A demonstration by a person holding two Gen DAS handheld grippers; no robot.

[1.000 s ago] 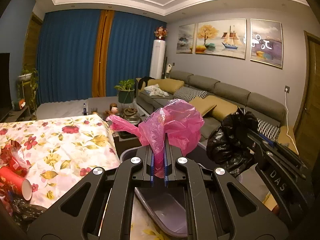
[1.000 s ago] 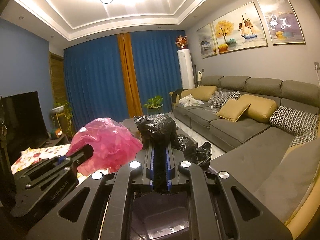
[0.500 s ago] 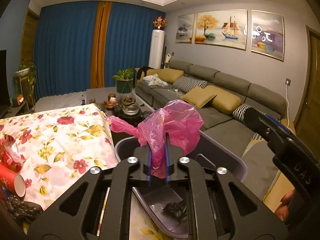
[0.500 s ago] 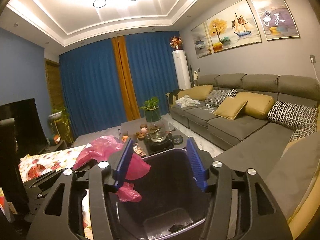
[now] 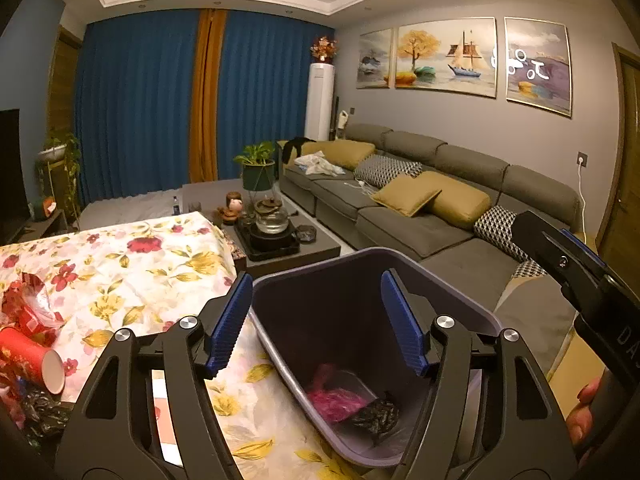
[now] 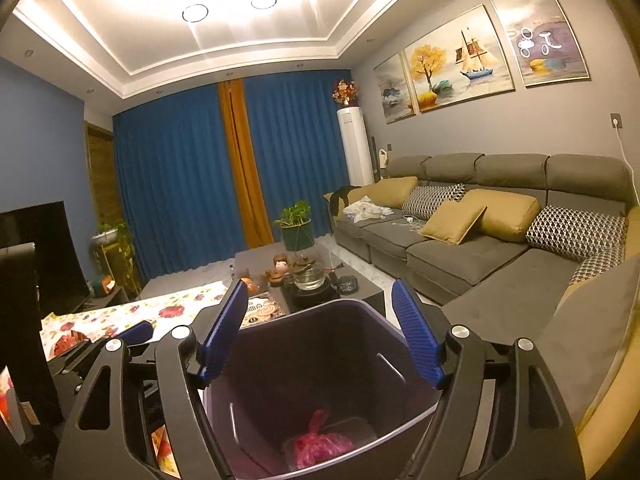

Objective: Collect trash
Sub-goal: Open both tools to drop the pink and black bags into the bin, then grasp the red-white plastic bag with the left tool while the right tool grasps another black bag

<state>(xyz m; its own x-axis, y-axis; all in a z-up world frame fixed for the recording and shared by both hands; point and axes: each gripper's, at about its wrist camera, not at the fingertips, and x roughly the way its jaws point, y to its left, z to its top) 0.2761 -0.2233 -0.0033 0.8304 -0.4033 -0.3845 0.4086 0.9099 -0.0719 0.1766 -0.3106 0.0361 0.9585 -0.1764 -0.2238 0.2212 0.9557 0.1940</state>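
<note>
A grey-purple trash bin (image 5: 452, 292) stands beside the flowered table. A pink plastic bag (image 5: 336, 398) and a black plastic bag (image 5: 378, 414) lie on its bottom. My left gripper (image 5: 316, 320) is open and empty above the bin's left rim. My right gripper (image 6: 320, 332) is open and empty over the bin (image 6: 360, 312), with the pink bag (image 6: 320, 446) below it. The right gripper also shows at the right edge of the left wrist view (image 5: 576, 276).
The table with a flowered cloth (image 5: 120, 264) holds a red paper cup (image 5: 32, 360), red wrappers (image 5: 28, 304) and black crumpled plastic (image 5: 40, 416) at its left. A coffee table with a tea set (image 5: 276, 228) stands beyond. A grey sofa (image 5: 440, 208) runs along the right.
My right gripper opened and dropped the black bag into the bin. Then my left gripper opened and the pink bag fell in too.
</note>
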